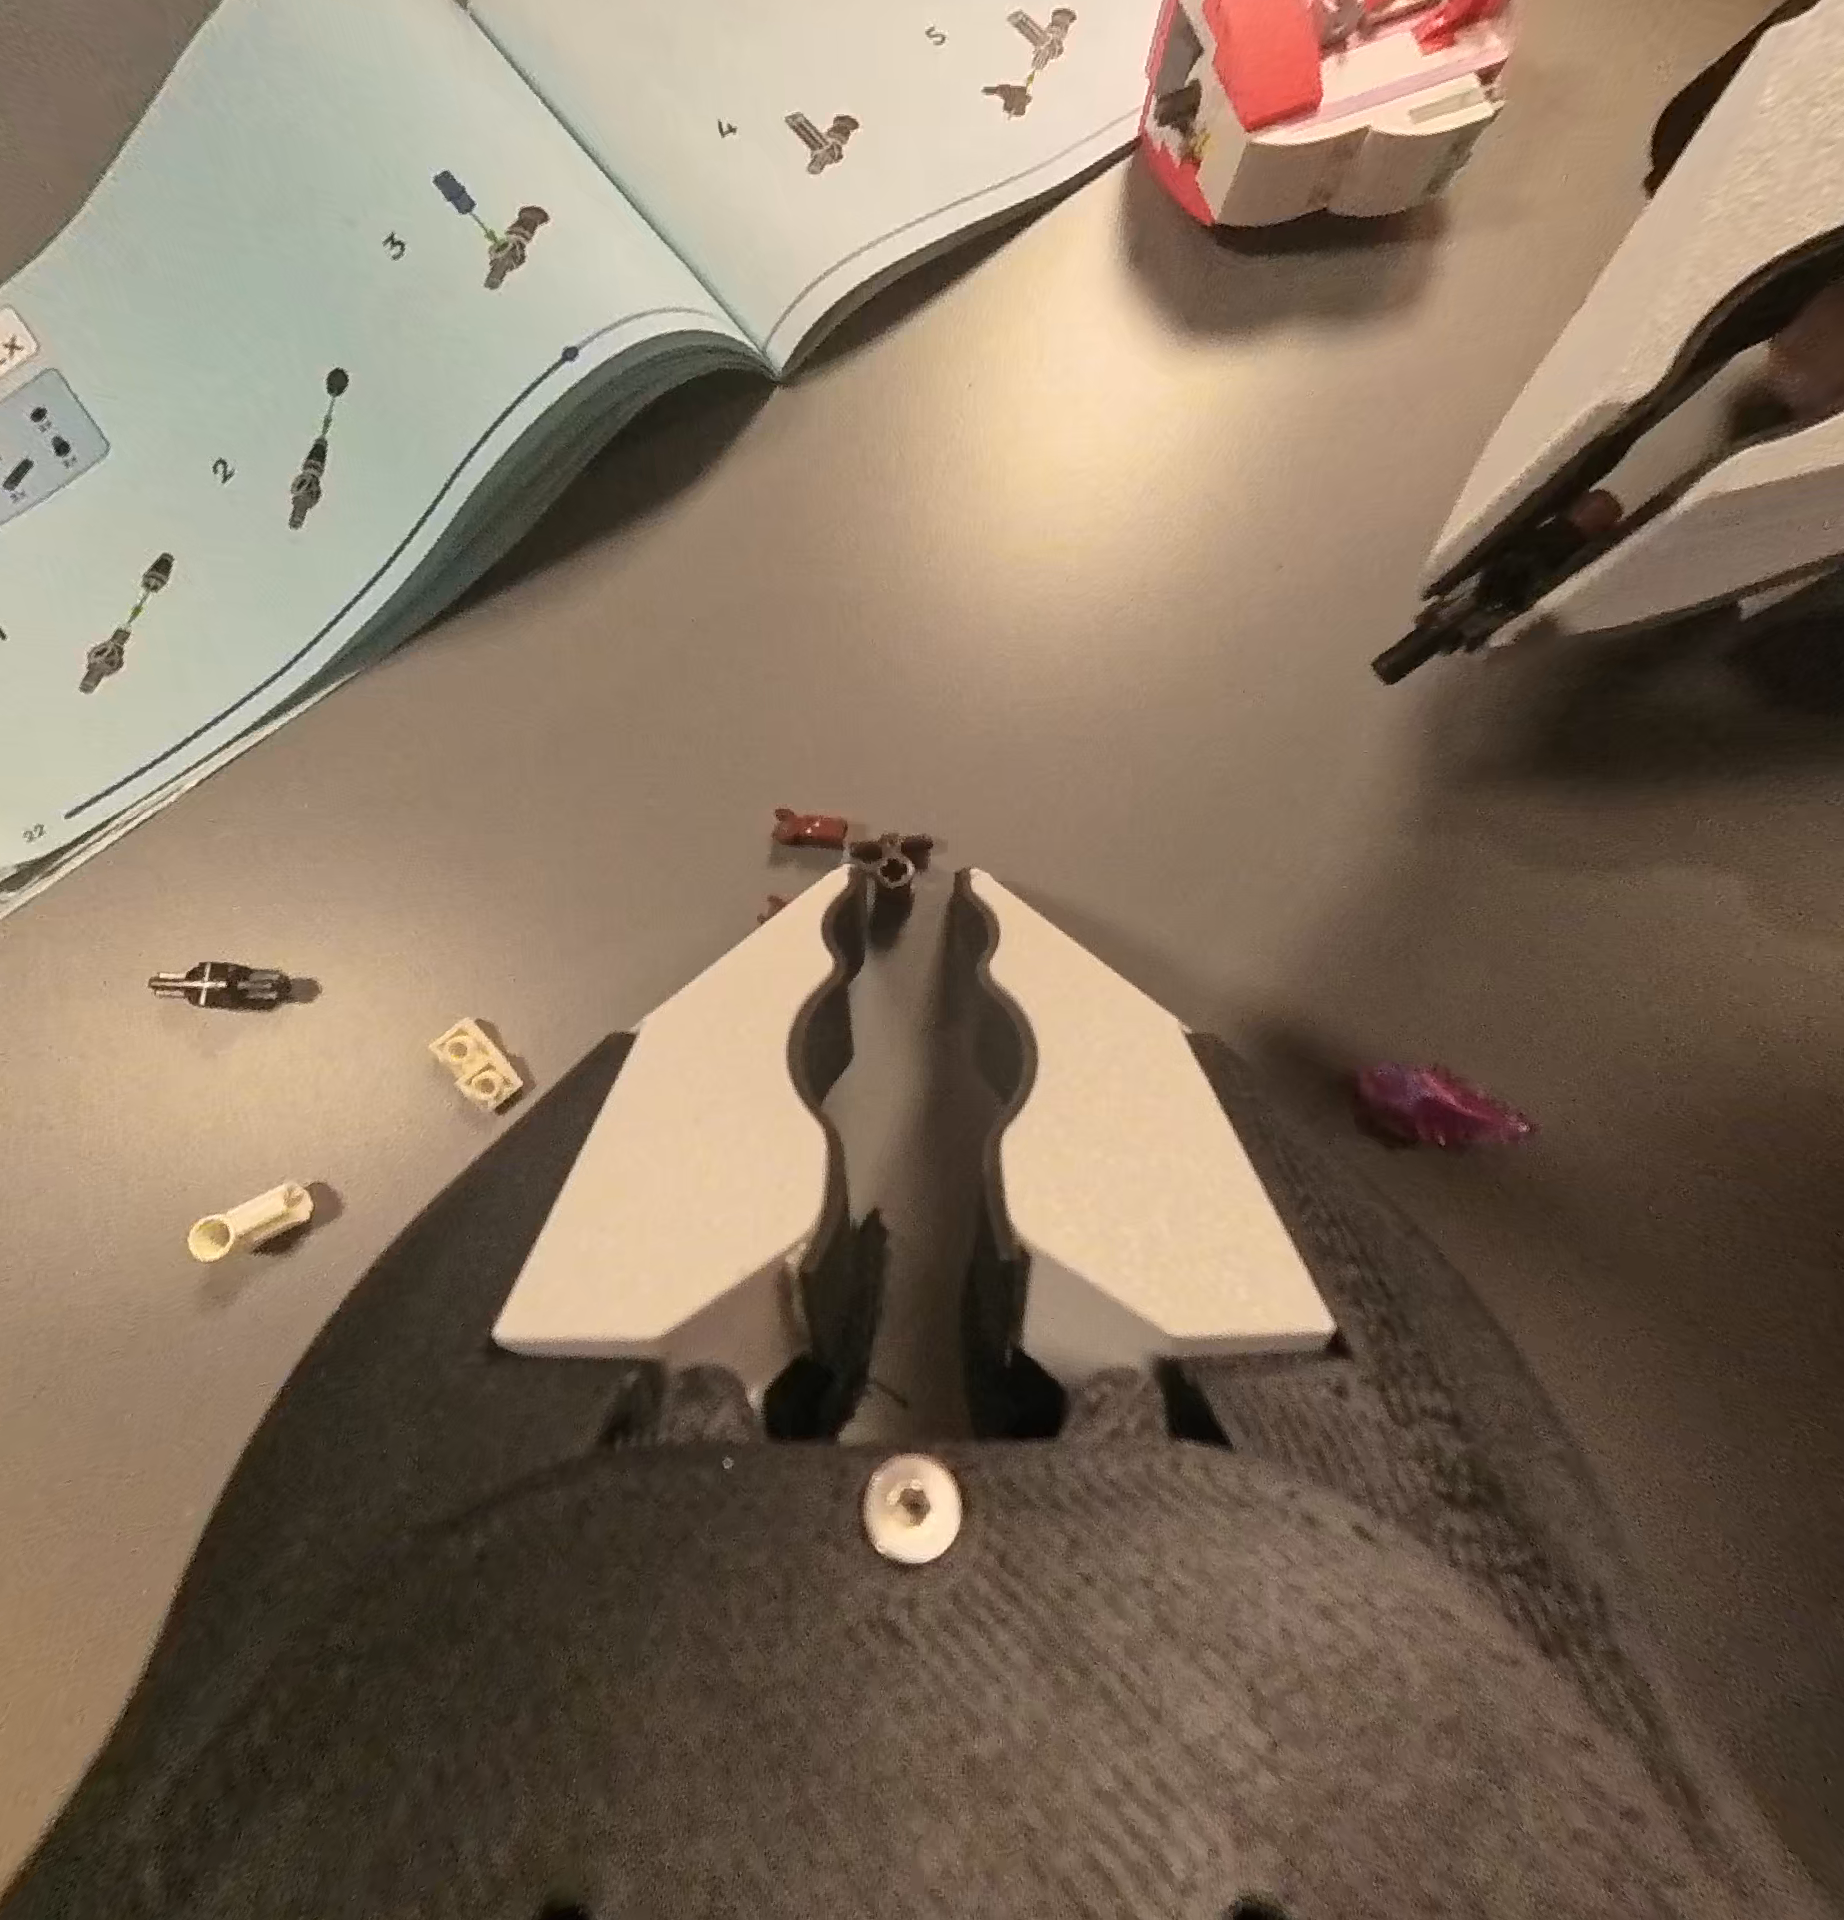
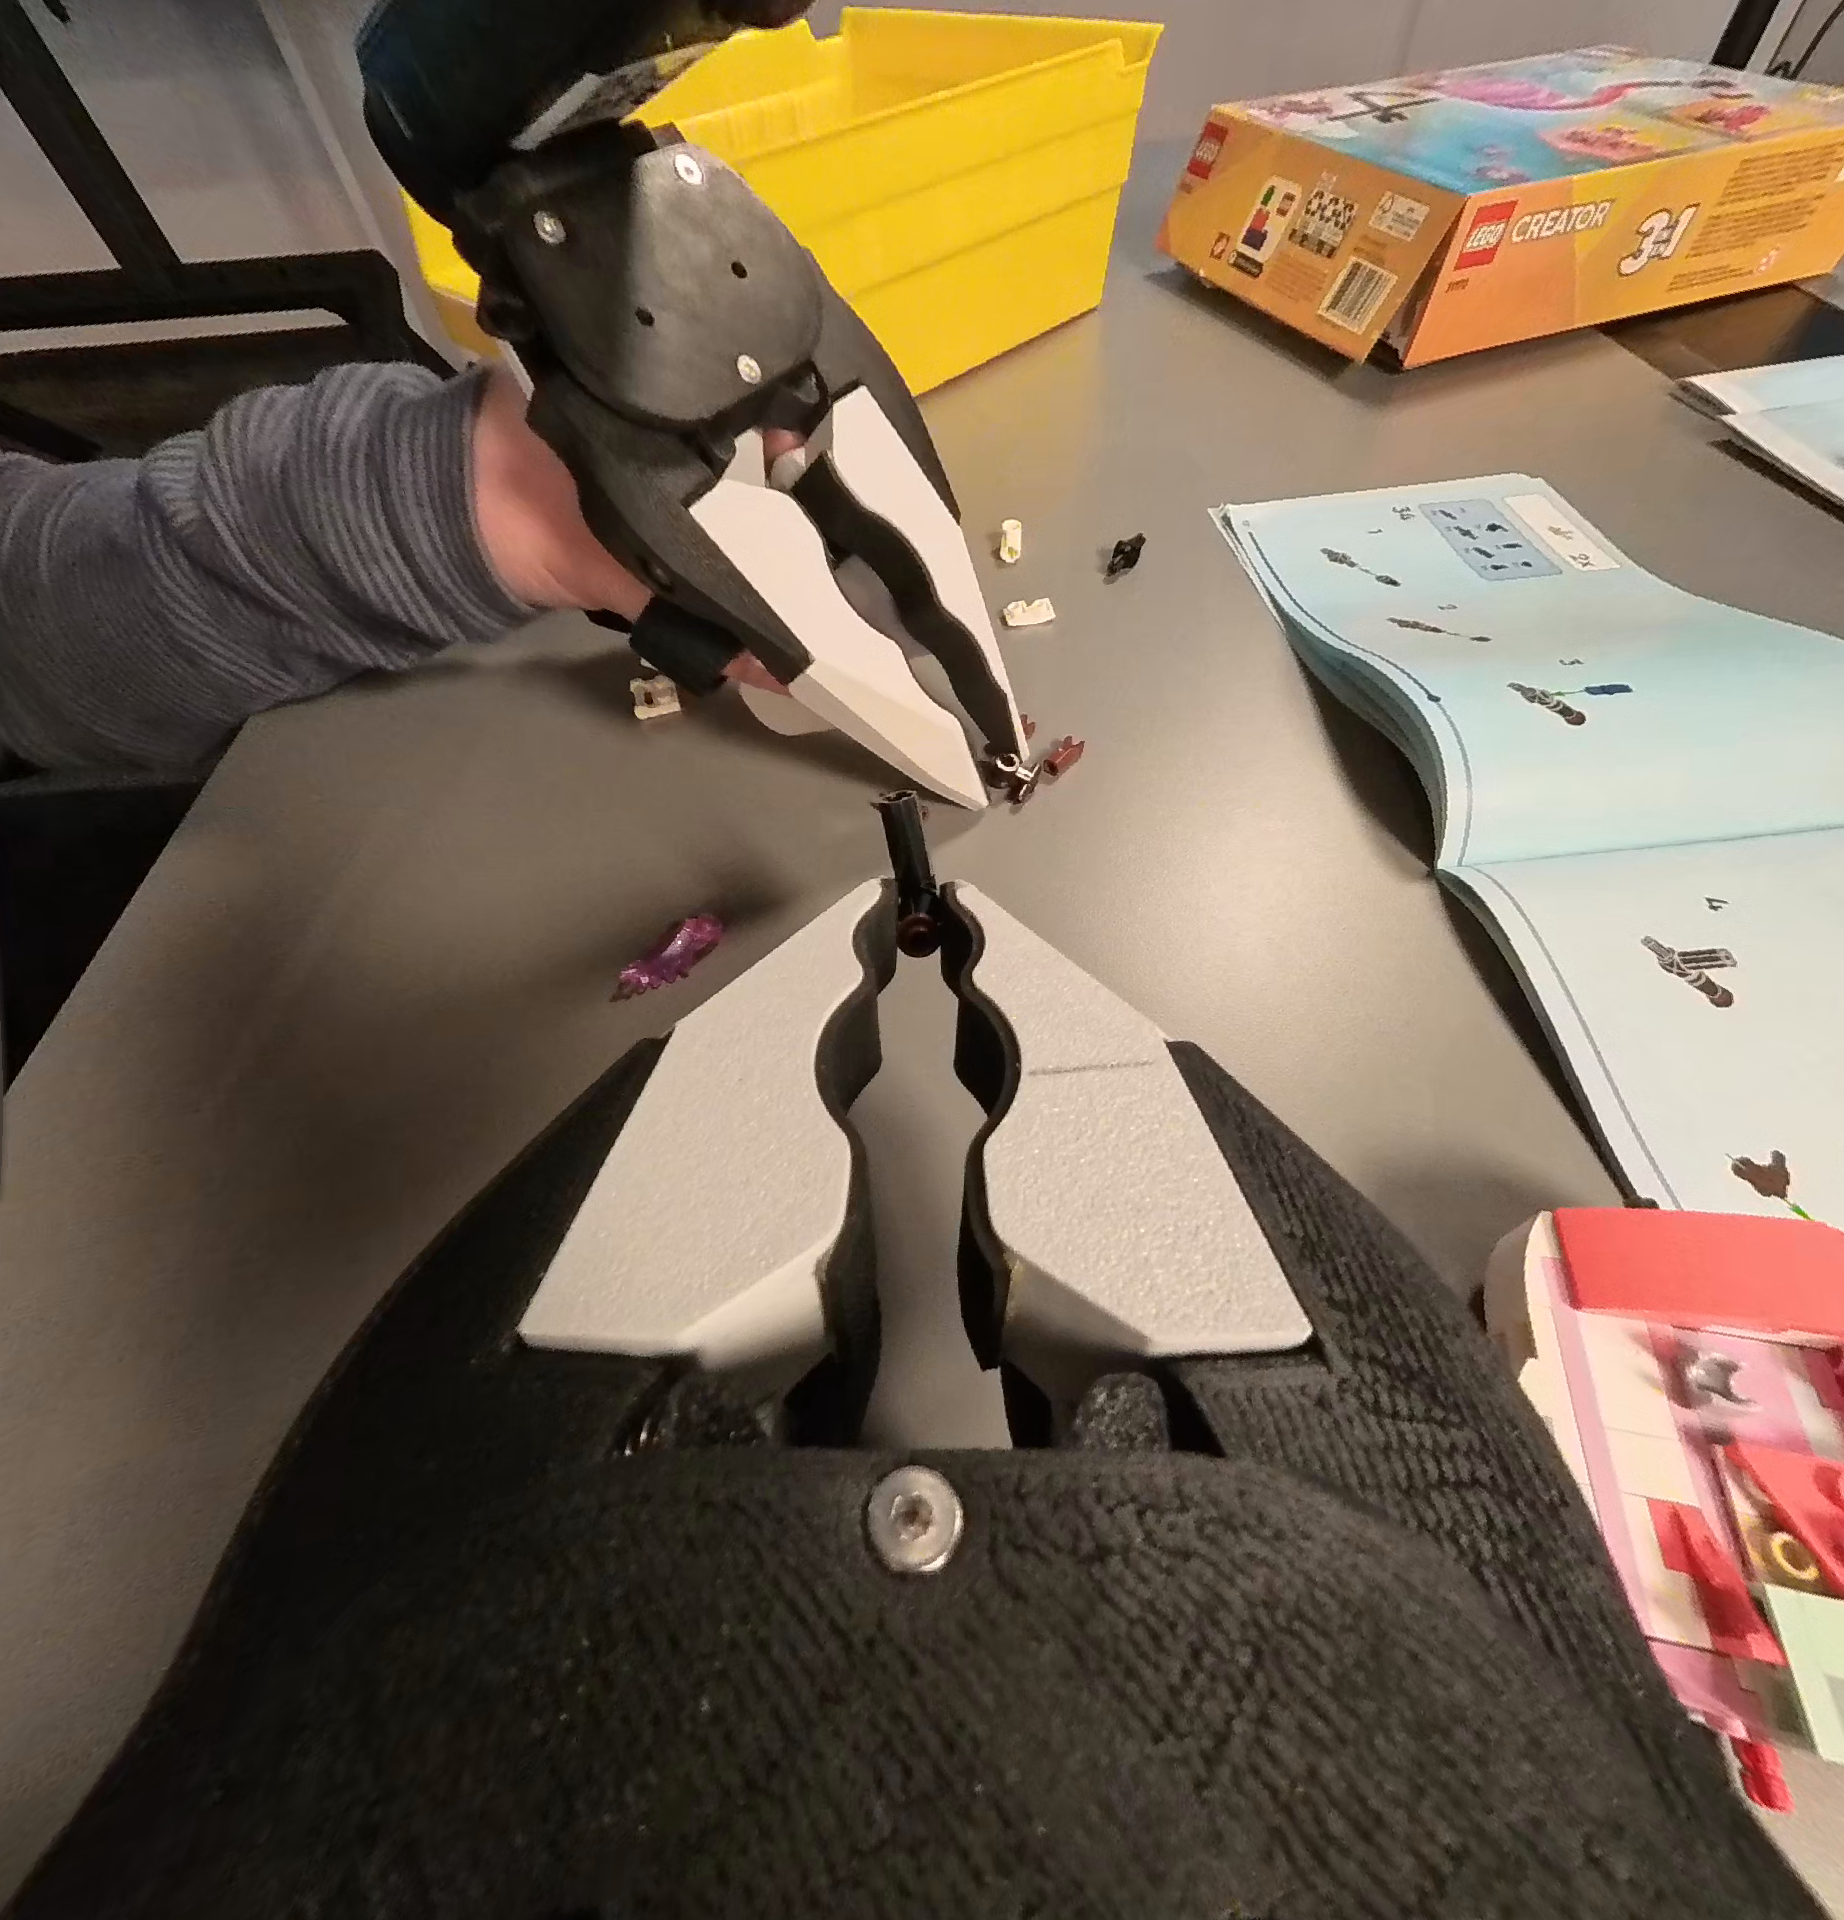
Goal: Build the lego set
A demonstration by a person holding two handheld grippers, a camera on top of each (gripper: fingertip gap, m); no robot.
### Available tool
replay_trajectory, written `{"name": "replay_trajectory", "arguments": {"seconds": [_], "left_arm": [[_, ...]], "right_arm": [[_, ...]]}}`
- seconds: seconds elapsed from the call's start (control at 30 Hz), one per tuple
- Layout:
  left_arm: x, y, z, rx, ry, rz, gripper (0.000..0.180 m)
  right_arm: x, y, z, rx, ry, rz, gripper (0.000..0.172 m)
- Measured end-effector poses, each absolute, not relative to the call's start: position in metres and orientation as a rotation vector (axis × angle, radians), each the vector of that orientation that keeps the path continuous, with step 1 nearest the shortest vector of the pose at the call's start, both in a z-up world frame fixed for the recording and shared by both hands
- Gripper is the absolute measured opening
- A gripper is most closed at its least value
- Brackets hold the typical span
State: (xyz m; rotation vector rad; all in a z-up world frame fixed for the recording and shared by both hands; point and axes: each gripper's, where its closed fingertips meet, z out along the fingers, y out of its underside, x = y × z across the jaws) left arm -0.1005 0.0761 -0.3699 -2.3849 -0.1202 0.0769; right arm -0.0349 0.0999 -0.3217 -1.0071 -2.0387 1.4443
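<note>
On a grey table (image 2: 1157,831), the right gripper (image 2: 918,902) is clamped on a thin black pin (image 2: 905,847) that juts past its tips. Just beyond the pin, the left gripper (image 1: 902,871) stands slightly apart around a small dark connector piece (image 1: 890,854), with a reddish-brown piece (image 1: 809,828) beside that connector.

Warm overhead light leaves a soft glare on the grey table (image 1: 1053,499). Shadows are soft and dark. Wide-angle bending curves the edges; a mosaic patch sits at the right wrist view's lower right.
</note>
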Motion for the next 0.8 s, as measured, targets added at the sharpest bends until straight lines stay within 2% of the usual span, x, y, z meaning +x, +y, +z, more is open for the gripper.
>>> {"name": "replay_trajectory", "arguments": {"seconds": [0.1,0.13,0.43,0.8], "left_arm": [[-0.1,0.076,-0.37,-2.386,-0.115,0.08,0.014],[-0.1,0.076,-0.37,-2.387,-0.121,0.082,0.007],[-0.104,0.077,-0.366,-2.36,-0.15,0.071,0.006],[-0.106,0.086,-0.301,-1.988,-0.017,0.264,0.006]], "right_arm": [[-0.035,0.1,-0.322,-1.006,-2.04,1.444,0.006],[-0.035,0.1,-0.322,-1.006,-2.04,1.444,0.006],[-0.035,0.099,-0.322,-1.005,-2.043,1.444,0.006],[-0.034,0.099,-0.321,-1.001,-2.04,1.453,0.006]]}}
